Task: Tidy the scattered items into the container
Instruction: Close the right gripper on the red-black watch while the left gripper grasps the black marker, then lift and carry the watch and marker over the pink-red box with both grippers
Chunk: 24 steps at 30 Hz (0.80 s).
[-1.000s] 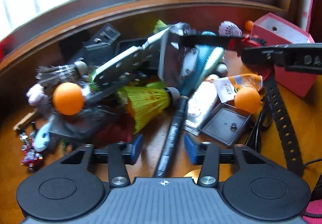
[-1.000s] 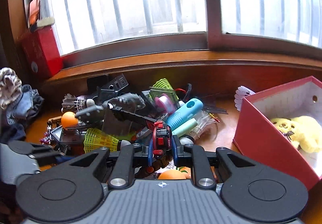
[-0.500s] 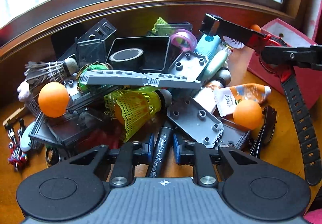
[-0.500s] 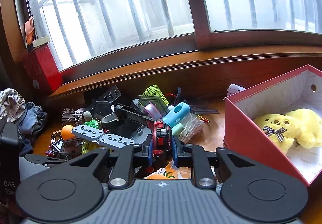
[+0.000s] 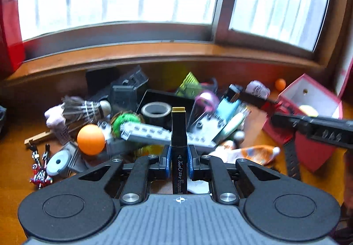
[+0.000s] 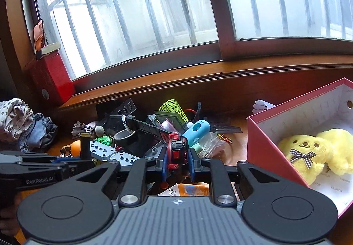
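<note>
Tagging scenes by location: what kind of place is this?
Probably a home, on a wooden ledge under a barred window: a pile with a shuttlecock and orange ball, plus a red box holding a plush toy.

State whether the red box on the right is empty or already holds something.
Not empty. The red box stands open, with a yellow plush toy wearing a checked bow lying inside against its white lining.

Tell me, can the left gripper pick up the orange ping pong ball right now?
Probably not yet: the left gripper is shut on a black marker. The ball itself lies exposed at the pile's edge, nothing covering it.
</note>
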Motion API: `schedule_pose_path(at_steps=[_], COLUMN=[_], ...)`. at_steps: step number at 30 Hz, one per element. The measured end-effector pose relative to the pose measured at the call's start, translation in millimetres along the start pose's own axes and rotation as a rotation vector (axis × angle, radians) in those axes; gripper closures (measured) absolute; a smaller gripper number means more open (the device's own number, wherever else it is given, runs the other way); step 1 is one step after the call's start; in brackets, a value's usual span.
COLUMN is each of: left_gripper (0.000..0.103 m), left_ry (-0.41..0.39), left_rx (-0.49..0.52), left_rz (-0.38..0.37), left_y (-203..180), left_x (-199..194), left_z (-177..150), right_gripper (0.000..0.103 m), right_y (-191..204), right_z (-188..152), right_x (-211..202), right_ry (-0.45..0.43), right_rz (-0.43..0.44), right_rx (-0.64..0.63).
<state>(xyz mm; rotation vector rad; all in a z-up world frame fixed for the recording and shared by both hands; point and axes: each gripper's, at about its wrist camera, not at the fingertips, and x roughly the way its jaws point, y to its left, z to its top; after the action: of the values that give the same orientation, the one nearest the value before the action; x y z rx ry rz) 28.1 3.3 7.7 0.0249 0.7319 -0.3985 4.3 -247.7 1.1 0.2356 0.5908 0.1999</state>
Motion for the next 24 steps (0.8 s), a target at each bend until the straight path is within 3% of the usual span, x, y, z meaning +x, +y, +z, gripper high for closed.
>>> schedule_pose_path(at_steps=[13, 24], left_gripper=[0.086, 0.086], left_ry=[-0.113, -0.183], left_rx=[0.045, 0.082], left_rz=[-0.043, -0.147], left_y=[-43.7, -99.2], left_x=[-19.6, -18.6], left_z=[25.5, 48.2], right_gripper=[0.083, 0.083], right_y=[-25.6, -69.2], right_z=[15.1, 25.0], right_x=[-31.3, -69.1], right_ry=[-0.065, -0.138], right_rz=[0.012, -0.034], right_rx=[0.053, 0.089])
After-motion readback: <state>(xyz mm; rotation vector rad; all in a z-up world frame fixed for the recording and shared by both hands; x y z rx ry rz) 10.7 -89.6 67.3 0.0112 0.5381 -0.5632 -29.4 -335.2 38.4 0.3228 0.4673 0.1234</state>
